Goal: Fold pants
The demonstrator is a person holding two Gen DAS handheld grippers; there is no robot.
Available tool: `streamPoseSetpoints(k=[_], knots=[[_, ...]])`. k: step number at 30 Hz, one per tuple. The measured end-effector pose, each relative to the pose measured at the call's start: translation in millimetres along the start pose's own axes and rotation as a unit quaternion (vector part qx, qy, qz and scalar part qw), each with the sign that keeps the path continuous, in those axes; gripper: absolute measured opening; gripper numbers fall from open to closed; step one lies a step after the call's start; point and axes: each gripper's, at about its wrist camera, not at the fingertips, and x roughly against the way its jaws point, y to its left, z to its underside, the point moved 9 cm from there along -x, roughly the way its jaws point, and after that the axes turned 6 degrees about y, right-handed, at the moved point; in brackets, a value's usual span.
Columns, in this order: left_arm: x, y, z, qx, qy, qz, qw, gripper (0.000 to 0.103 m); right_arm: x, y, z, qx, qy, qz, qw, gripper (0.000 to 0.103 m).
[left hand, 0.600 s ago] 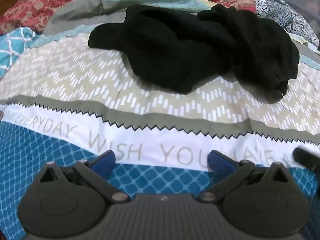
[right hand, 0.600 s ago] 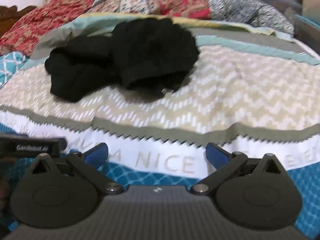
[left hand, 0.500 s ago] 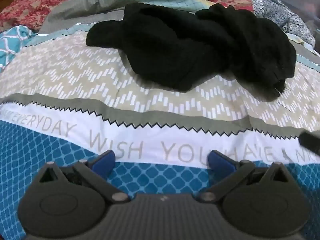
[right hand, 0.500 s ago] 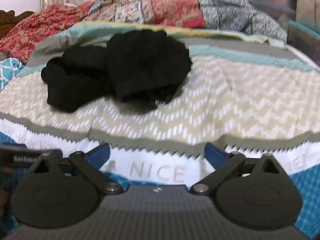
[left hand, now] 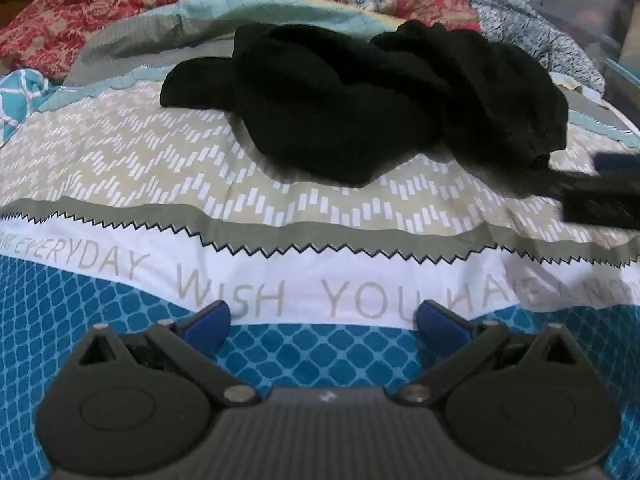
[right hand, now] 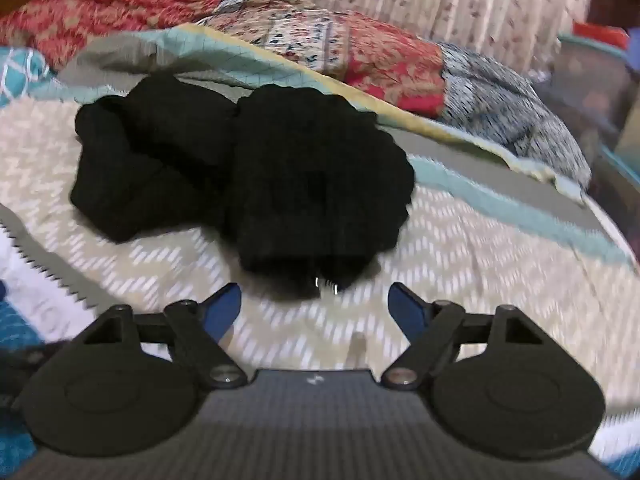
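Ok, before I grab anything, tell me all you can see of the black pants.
The black pants are a crumpled heap of soft, matte dark fabric, unfolded, bunched in two lobes. They lie on the zigzag-patterned bedspread. A small shiny bit glints at the near edge. Neither the right gripper nor the left gripper touches them; both are open.

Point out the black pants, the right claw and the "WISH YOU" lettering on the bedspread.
black pants (right hand: 256, 176), right wrist view, middle of the crumpled heap.
right claw (right hand: 316, 308), right wrist view, midway between its blue fingertips.
"WISH YOU" lettering (left hand: 304, 294), left wrist view, gap between both words.
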Motion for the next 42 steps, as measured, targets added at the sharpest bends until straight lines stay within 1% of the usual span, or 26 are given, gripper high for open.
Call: streamPoseSetpoints(k=[2, 4, 5, 6, 8, 10, 13, 15, 16, 18, 19, 20, 21, 22, 24, 25, 26, 27, 29, 31, 32, 33, 34, 36, 39, 42], knots=[[2.4, 1.4, -2.6, -0.002, -0.001, 0.006, 1.0000, 0.103, -12.1, 1.4, -8.2, 0.023, 0.006, 0.007, 1.000, 0.084], [3.9, 3.6, -6.2, -0.003, 0.009, 0.018, 0.9998, 0.102, -22.9, 4.4, -14.0, 0.046, 0.009, 0.004, 0.999, 0.077], [5.7, 5.3, -9.3, 0.002, 0.015, 0.028, 0.9995, 0.101, -24.3, 5.3, -17.2, 0.056, 0.008, -0.005, 0.998, 0.063], [9.5, 10.0, -14.7, 0.014, 0.015, 0.038, 0.9991, 0.094, -22.8, 3.2, -21.4, 0.052, 0.007, -0.019, 0.998, 0.015], [16.2, 22.2, -22.7, 0.032, 0.006, 0.049, 0.9983, 0.079, -8.6, -20.6, -40.5, -0.003, -0.024, -0.038, 0.999, 0.011], [21.8, 33.1, -37.4, 0.052, -0.005, 0.063, 0.9966, 0.074, 7.2, -58.6, -65.4, -0.047, -0.068, -0.017, 0.996, 0.007], [20.0, 37.8, -65.4, 0.077, -0.015, 0.085, 0.9933, 0.072, 18.4, -145.8, -101.1, -0.100, -0.111, 0.109, 0.983, 0.007], [15.8, 38.8, -82.5, 0.096, -0.017, 0.095, 0.9907, 0.077, 19.4, -202.7, -104.4, -0.156, -0.101, 0.184, 0.965, 0.011], [12.8, 37.8, -90.3, 0.102, -0.019, 0.104, 0.9892, 0.082, 21.2, -225.8, -100.3, -0.191, -0.088, 0.194, 0.958, 0.011], [2.0, 36.9, -104.2, 0.115, -0.021, 0.109, 0.9871, 0.091, 31.9, -242.8, -87.6, -0.238, -0.092, 0.154, 0.955, 0.012], [-4.2, 38.3, -107.9, 0.124, -0.019, 0.105, 0.9865, 0.096, 38.2, -239.7, -80.1, -0.240, -0.096, 0.131, 0.957, 0.019], [-14.4, 39.3, -110.2, 0.135, -0.012, 0.099, 0.9858, 0.096, 41.3, -229.9, -72.7, -0.233, -0.089, 0.111, 0.962, 0.028], [-26.9, 40.5, -111.9, 0.151, 0.000, 0.098, 0.9836, 0.096, 41.7, -214.8, -68.5, -0.227, -0.081, 0.084, 0.967, 0.049], [-36.1, 41.2, -112.7, 0.164, 0.011, 0.102, 0.9810, 0.094, 40.5, -196.6, -64.3, -0.227, -0.075, 0.043, 0.970, 0.060], [-52.9, 39.6, -111.0, 0.190, 0.022, 0.112, 0.9753, 0.085, 36.2, -164.0, -54.0, -0.234, -0.059, -0.049, 0.969, 0.060], [-55.2, 38.1, -112.4, 0.189, 0.011, 0.106, 0.9761, 0.062, 33.0, -144.0, -51.8, -0.235, -0.048, -0.081, 0.967, 0.060], [-53.0, 34.2, -114.1, 0.182, 0.003, 0.110, 0.9771, 0.030, 28.1, -130.3, -51.3, -0.237, -0.037, -0.105, 0.965, 0.061], [-50.1, 27.3, -116.3, 0.177, 0.001, 0.139, 0.9743, 0.019, 18.5, -117.0, -56.0, -0.245, -0.023, -0.126, 0.961, 0.063], [-39.0, 25.9, -121.0, 0.185, -0.007, 0.161, 0.9694, 0.015, 4.4, -93.3, -63.7, -0.262, -0.002, -0.155, 0.952, 0.065], [-17.2, 26.4, -126.8, 0.165, -0.038, 0.156, 0.9732, 0.014, -6.9, -78.4, -77.9, -0.283, 0.001, -0.185, 0.941, 0.065], [-4.6, 29.4, -131.4, 0.157, -0.052, 0.159, 0.9734, 0.014, -15.6, -72.8, -86.9, -0.293, 0.007, -0.197, 0.936, 0.065], [9.2, 33.7, -134.8, 0.152, -0.066, 0.163, 0.9725, 0.014, -21.7, -67.2, -91.1, -0.300, 0.019, -0.214, 0.929, 0.050], [23.2, 38.9, -139.1, 0.151, -0.078, 0.166, 0.9714, 0.014, -23.2, -62.1, -91.1, -0.306, 0.030, -0.228, 0.924, 0.008], [51.8, 58.3, -155.2, 0.151, -0.106, 0.165, 0.9687, 0.013, -16.0, -58.2, -96.2, -0.315, 0.030, -0.236, 0.919, 0.010], [96.8, 99.6, -190.6, 0.165, -0.166, 0.158, 0.9592, 0.012, 32.7, -47.9, -95.2, -0.300, 0.004, -0.283, 0.911, 0.009], [132.3, 140.8, -222.0, 0.179, -0.222, 0.133, 0.9492, 0.012, 92.8, -16.2, -82.7, -0.300, 0.011, -0.371, 0.879, 0.010]])
